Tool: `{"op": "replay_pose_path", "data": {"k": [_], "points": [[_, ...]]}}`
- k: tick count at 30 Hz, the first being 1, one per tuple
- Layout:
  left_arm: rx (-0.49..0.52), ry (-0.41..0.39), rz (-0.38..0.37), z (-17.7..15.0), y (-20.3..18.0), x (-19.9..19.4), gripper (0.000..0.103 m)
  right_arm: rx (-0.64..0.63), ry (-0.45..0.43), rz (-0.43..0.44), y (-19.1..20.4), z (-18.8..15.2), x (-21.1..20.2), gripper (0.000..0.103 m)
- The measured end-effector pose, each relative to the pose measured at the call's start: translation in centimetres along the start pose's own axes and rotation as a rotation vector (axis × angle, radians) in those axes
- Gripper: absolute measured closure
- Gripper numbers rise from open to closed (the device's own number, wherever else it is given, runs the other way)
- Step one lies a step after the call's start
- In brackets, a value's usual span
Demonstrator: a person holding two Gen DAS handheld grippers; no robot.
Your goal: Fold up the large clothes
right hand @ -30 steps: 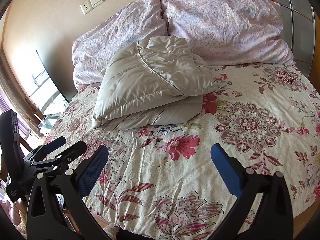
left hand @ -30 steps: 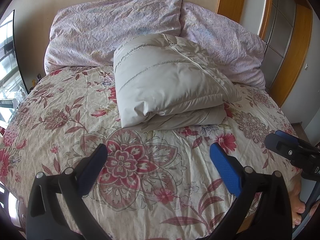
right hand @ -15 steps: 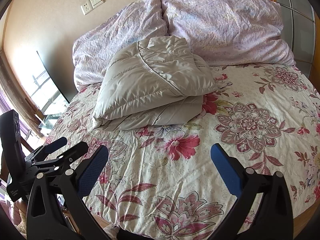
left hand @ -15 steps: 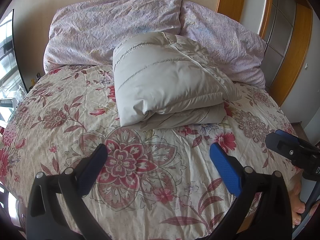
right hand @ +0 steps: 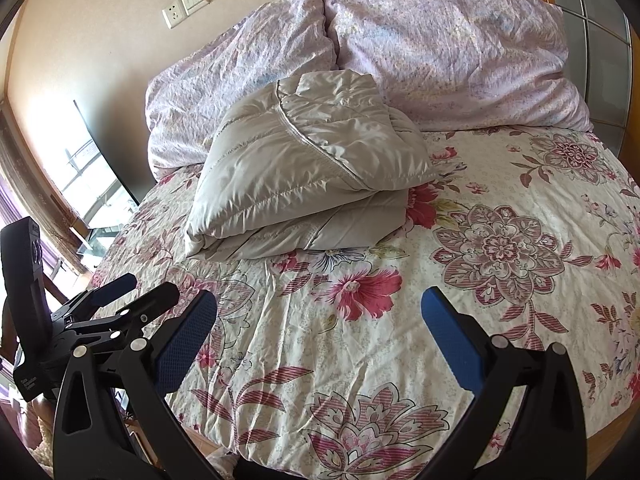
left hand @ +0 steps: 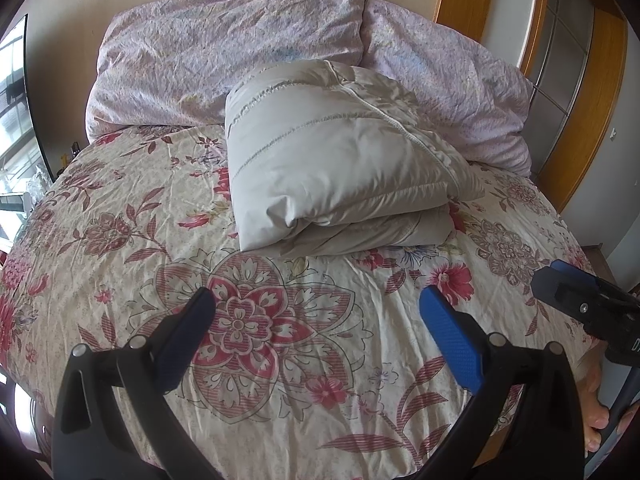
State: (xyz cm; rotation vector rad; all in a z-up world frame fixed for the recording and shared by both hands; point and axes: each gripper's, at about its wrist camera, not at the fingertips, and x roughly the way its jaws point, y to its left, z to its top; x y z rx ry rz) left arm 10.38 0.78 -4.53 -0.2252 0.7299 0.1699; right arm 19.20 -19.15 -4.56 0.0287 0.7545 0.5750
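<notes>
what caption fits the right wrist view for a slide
Folded beige puffer jacket lies on the floral bedspread, right gripper open and empty.

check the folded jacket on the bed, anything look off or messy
Nothing stands out. The grey puffer jacket sits folded in a compact bundle on the floral bedspread, its far edge against the two lilac pillows. Both the left gripper and right gripper are open, holding nothing.
</notes>
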Motion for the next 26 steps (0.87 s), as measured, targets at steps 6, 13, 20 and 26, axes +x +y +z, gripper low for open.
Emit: {"op": "replay_pose_path", "data": {"k": [6, 13, 20, 26], "points": [[-0.001, 0.001, 0.001, 0.12, 0.08, 0.16, 0.002, 0.004, -0.001, 0.001, -0.11, 0.02, 0.12, 0.001], [0.000, 0.003, 0.001, 0.18, 0.14, 0.16, 0.002, 0.007, -0.002, 0.001, -0.19, 0.05, 0.13, 0.001], [-0.001, 0.004, 0.001, 0.16, 0.18, 0.21, 0.002, 0.006, 0.000, 0.001, -0.16, 0.00, 0.16, 0.001], [-0.001, 0.004, -0.001, 0.26, 0.17, 0.27, 0.002, 0.006, 0.000, 0.001, -0.12, 0.01, 0.23, 0.001]]}}
